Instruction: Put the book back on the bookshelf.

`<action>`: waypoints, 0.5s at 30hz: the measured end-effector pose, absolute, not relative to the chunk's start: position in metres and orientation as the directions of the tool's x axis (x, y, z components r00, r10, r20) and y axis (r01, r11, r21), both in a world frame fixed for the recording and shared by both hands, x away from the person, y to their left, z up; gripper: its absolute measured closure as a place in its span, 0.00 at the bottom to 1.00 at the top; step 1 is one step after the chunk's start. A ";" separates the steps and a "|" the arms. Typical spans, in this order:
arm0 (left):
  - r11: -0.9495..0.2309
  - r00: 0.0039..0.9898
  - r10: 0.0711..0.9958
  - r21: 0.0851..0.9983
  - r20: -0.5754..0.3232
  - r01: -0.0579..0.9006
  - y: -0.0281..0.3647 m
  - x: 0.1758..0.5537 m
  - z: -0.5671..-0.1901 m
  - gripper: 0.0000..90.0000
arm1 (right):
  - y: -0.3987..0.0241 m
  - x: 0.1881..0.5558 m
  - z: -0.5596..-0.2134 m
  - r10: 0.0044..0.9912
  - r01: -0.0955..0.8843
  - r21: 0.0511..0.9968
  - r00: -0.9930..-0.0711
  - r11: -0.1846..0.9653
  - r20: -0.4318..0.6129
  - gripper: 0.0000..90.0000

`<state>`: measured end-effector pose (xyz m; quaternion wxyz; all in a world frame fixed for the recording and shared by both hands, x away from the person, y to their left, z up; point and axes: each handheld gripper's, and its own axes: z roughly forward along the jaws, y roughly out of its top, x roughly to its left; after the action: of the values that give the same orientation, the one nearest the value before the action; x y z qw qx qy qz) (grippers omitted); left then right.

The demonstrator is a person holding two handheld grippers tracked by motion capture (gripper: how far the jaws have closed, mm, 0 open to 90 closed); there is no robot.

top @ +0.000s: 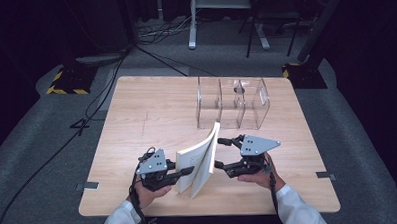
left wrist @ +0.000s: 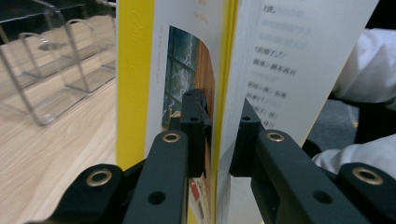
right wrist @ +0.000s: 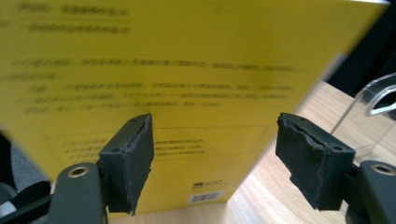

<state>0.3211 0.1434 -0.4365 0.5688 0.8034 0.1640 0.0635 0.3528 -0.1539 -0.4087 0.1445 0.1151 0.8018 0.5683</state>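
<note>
A thin book with a yellow cover (top: 200, 159) stands on its lower edge near the table's front, slightly fanned open. My left gripper (top: 186, 171) comes in from the left and is shut on it. In the left gripper view the jaws (left wrist: 218, 135) pinch a few leaves of the book (left wrist: 280, 70) between an illustrated page and a text page. My right gripper (top: 221, 152) sits just right of the book with its jaws open. In the right gripper view the yellow back cover (right wrist: 177, 70) with its barcode lies just beyond the spread gripper (right wrist: 215, 158), whose pads do not touch it.
A clear acrylic organizer (top: 232, 103) with several upright compartments stands behind the book on the wooden table (top: 151, 108); it also appears as the organizer (left wrist: 51, 70) and the organizer's edge (right wrist: 373, 107). A white sleeve (left wrist: 369, 70) is close on the right. Cables lie on the floor beyond the table.
</note>
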 end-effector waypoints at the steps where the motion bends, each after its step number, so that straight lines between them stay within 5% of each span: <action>1: -0.296 0.944 0.320 0.937 -0.083 0.183 0.140 0.323 -0.437 0.89 | -0.154 0.352 -0.408 0.351 0.019 0.944 -0.931 0.329 -0.104 0.29; 15: -0.246 0.967 0.218 0.952 -0.129 0.183 0.095 0.354 -0.441 0.86 | -0.187 0.360 -0.401 0.443 0.048 0.960 -0.893 0.275 -0.082 0.25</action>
<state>0.3544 0.0953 -0.4408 0.6006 0.7893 0.1270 0.0146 0.3602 -0.1874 -0.4008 0.1701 0.1574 0.7801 0.5811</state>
